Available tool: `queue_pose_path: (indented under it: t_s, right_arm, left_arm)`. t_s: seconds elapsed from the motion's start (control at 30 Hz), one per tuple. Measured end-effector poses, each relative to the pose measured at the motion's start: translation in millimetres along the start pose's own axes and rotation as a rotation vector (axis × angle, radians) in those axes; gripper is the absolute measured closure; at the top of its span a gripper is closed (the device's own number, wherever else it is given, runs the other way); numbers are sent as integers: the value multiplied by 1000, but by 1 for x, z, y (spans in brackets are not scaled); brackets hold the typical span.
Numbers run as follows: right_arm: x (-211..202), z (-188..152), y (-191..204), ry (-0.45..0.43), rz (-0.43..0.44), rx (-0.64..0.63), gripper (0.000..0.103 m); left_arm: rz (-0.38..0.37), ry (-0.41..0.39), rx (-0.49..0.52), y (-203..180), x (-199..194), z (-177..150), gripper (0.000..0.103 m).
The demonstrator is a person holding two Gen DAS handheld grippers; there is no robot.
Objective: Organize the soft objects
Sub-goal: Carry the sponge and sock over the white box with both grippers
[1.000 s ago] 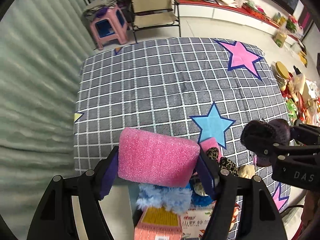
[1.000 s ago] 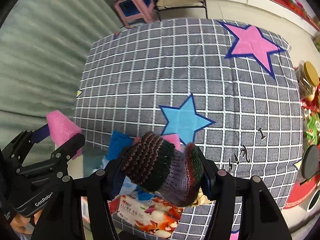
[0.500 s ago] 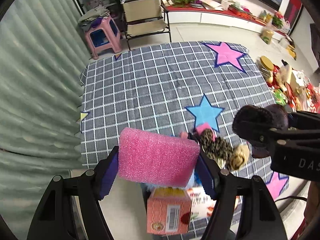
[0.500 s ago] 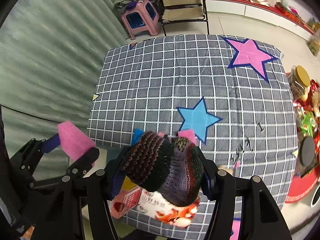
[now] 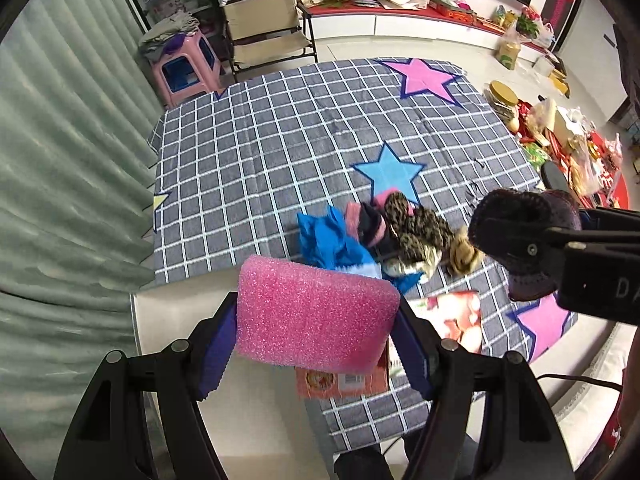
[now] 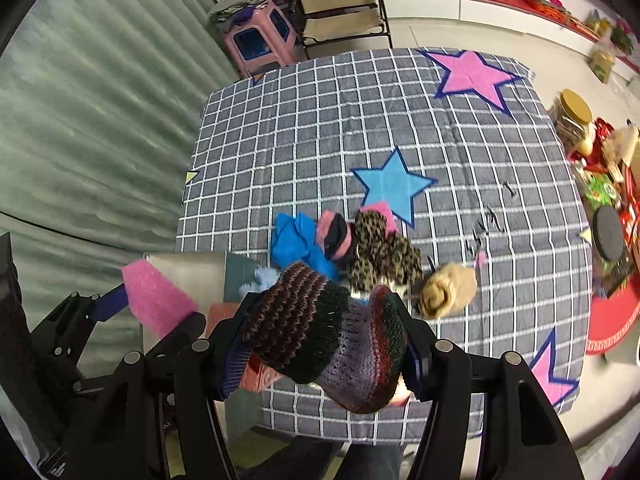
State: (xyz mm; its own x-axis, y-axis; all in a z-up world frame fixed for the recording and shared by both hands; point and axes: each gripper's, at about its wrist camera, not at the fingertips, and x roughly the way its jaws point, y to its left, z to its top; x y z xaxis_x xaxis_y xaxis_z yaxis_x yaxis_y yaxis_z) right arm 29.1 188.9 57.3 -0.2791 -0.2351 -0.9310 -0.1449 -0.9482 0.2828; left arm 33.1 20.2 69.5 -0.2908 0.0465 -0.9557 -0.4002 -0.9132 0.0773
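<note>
Left wrist cam: my left gripper [image 5: 316, 330] was clamped on the pink sponge [image 5: 316, 316], held up over the checked blanket's [image 5: 260, 152] near edge. I'd carry it level, no harder squeeze.

Right wrist cam: right gripper [image 6: 324, 344] had the knit hat [image 6: 332, 332] pinched, above the leftover pile [image 6: 352, 248].

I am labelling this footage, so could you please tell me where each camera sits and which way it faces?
Left wrist: on the left gripper, looking down over its fingers, shut on a pink sponge, at the checked blanket; the right gripper intrudes at right.
Right wrist: on the right gripper, facing likewise, holding a knitted sock; the left gripper shows lower left.
Shared: blanket, blue star, clothes pile.
</note>
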Motion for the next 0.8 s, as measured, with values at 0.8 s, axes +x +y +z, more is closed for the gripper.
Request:
queue_pose_path:
  t_s: [0.8]
  right_arm:
    - [34, -113, 37, 137, 5, 34, 40]
  left_arm:
    - [17, 102, -123, 60, 15, -123, 28]
